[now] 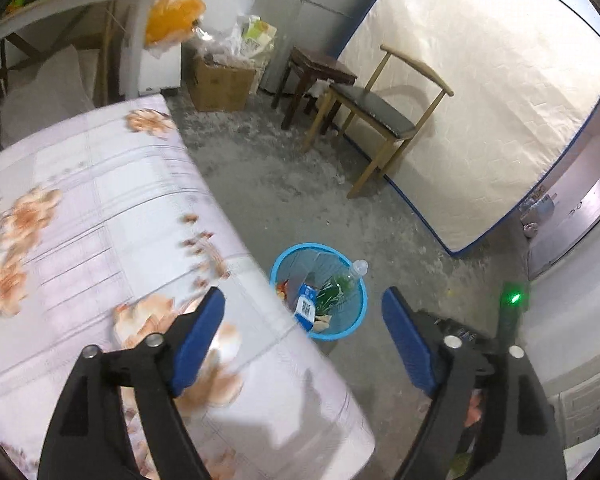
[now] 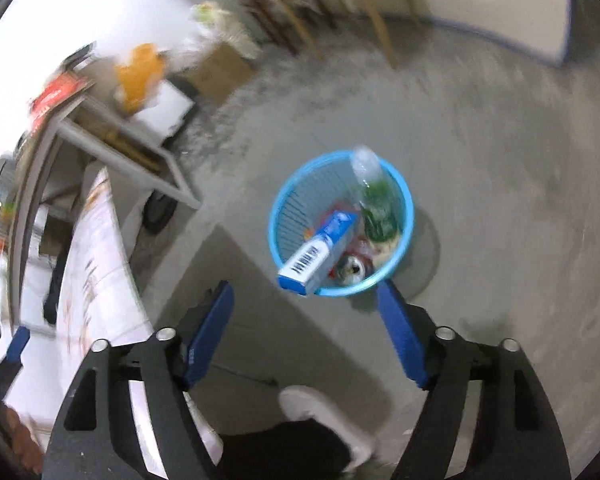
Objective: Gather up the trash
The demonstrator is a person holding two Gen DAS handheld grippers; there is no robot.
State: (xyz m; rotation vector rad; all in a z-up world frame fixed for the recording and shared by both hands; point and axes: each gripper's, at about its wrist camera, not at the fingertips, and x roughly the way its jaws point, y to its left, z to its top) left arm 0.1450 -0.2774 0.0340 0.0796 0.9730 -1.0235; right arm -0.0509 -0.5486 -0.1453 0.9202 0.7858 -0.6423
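Note:
A blue plastic waste basket [image 1: 356, 312] [image 2: 284, 216] stands on the concrete floor beside the table. It holds a blue and white carton [image 1: 306, 306] [image 2: 320, 252], a plastic bottle with a green label [image 1: 346, 280] [image 2: 374, 196] and a drink can [image 2: 354, 268]. My left gripper [image 1: 304, 300] is open and empty, above the table edge and the basket. My right gripper [image 2: 306, 292] is open and empty, above the floor just short of the basket.
A table with a floral cloth [image 1: 80, 220] [image 2: 100, 240] fills the left. A wooden chair [image 1: 384, 116], a dark stool [image 1: 316, 76], a cardboard box [image 1: 220, 84] and a leaning mattress [image 1: 480, 88] stand further back. The person's white shoe [image 2: 312, 404] is below the right gripper.

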